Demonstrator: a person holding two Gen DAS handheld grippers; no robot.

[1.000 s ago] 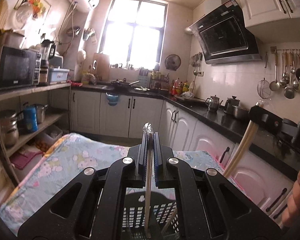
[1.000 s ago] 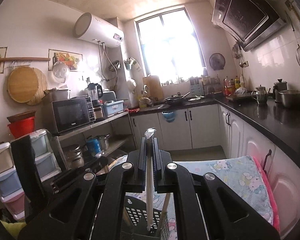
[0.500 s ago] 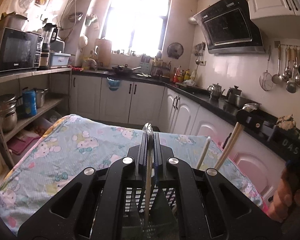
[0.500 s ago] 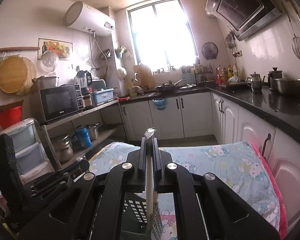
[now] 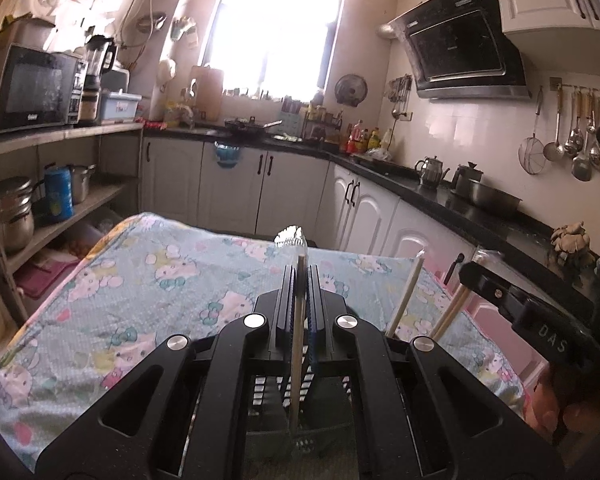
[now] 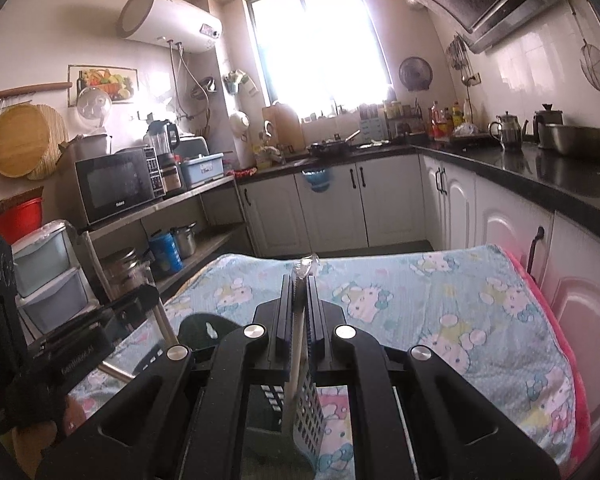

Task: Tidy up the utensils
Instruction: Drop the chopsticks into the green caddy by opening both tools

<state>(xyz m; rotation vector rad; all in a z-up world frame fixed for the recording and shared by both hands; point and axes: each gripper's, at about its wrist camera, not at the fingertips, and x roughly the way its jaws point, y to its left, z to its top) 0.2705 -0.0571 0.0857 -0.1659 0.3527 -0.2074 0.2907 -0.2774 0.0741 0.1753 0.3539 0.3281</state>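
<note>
The black two-finger left gripper [image 5: 300, 276] is clamped on a slim pale wooden chopstick [image 5: 296, 360] that runs down into a black slotted plastic utensil basket [image 5: 268, 396] on the cartoon-print light-blue tablecloth [image 5: 140, 280]. At right, the black right gripper [image 5: 476, 272] grips another chopstick pair [image 5: 452, 312].

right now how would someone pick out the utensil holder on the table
Find the table under the cartoon-cat cloth. The holder is the dark slotted basket at its near edge, below both grippers. It alone has chopsticks standing in it.
</note>
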